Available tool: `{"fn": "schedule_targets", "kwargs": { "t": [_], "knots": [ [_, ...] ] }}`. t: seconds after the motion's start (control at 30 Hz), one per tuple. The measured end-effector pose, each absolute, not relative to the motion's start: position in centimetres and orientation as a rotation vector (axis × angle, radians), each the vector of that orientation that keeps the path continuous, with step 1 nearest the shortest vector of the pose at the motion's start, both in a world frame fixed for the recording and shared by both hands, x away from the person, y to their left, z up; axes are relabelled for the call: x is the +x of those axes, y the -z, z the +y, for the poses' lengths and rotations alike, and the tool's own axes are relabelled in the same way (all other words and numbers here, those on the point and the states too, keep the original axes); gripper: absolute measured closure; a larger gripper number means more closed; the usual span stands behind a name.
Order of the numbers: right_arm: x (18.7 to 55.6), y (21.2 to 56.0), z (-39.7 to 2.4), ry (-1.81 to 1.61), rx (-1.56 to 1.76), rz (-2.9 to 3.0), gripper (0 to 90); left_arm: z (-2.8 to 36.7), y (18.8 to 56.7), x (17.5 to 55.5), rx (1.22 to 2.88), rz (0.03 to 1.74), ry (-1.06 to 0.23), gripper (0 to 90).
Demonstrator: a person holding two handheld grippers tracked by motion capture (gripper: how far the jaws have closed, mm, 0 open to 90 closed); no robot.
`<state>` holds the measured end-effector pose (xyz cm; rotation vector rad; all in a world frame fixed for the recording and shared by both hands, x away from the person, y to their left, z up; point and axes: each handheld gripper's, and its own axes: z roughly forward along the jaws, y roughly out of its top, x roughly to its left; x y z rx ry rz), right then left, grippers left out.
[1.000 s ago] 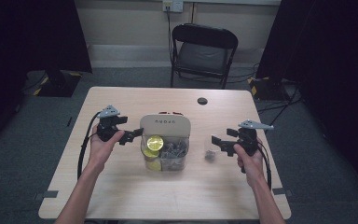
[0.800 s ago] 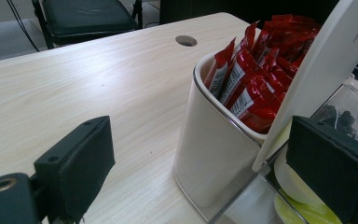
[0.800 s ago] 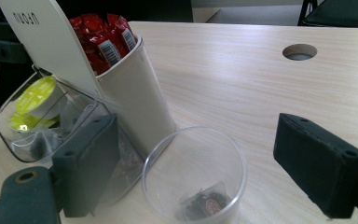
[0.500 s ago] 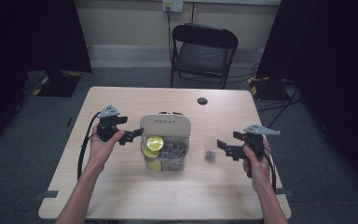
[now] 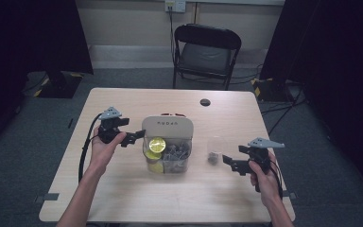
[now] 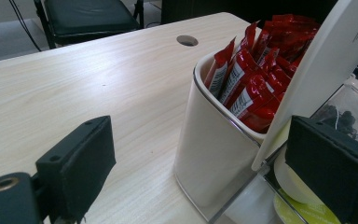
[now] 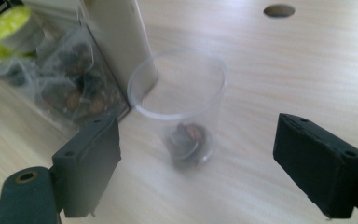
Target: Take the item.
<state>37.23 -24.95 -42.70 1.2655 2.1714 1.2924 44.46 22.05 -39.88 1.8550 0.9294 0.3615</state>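
A white and clear organizer [image 5: 168, 126] stands mid-table. It holds red sachets [image 6: 261, 70], yellow-lidded pods [image 5: 157, 144] and dark wrapped pieces [image 7: 70, 93]. My left gripper [image 5: 134, 138] is at its left side and is open. In the left gripper view the left gripper [image 6: 205, 172] has its jaws on either side of the white bin's corner [image 6: 214, 154], and the left pad stands clear of it. A clear plastic cup [image 5: 215, 149] with a dark piece [image 7: 189, 142] at its bottom stands right of the organizer. My right gripper [image 5: 231, 164] is open a short way in front of the cup [image 7: 179, 107], apart from it.
A round cable hole [image 5: 205, 102] sits in the tabletop near the far edge. A black folding chair [image 5: 205, 52] stands beyond the table. Bare wood [image 5: 123, 198] lies between the organizer and the near edge.
My right gripper has drawn back from the cup toward the near right of the table. The cup stays standing where it was. The left gripper has not moved.
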Motion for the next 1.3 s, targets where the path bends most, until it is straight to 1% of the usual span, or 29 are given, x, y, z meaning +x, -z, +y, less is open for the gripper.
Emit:
{"fn": "schedule_targets", "kwargs": {
  "t": [0.27, 0.57, 1.3],
  "knots": [
    [36.5, 44.7, -25.5, -1.224, 1.294, 2.203, 14.6, 22.1, 39.9, 44.4, 1.858, 0.932, -0.362, 8.3],
    [36.6, 46.7, -24.7, -1.135, 1.303, 2.255, 14.8, 22.2, 39.9, 44.4, 1.858, 0.924, -0.360, 8.7],
    [37.1, 49.4, -24.4, -0.946, 1.324, 2.269, 14.8, 22.6, 39.9, 44.3, 1.856, 0.928, -0.352, 10.9]
  ]
}}
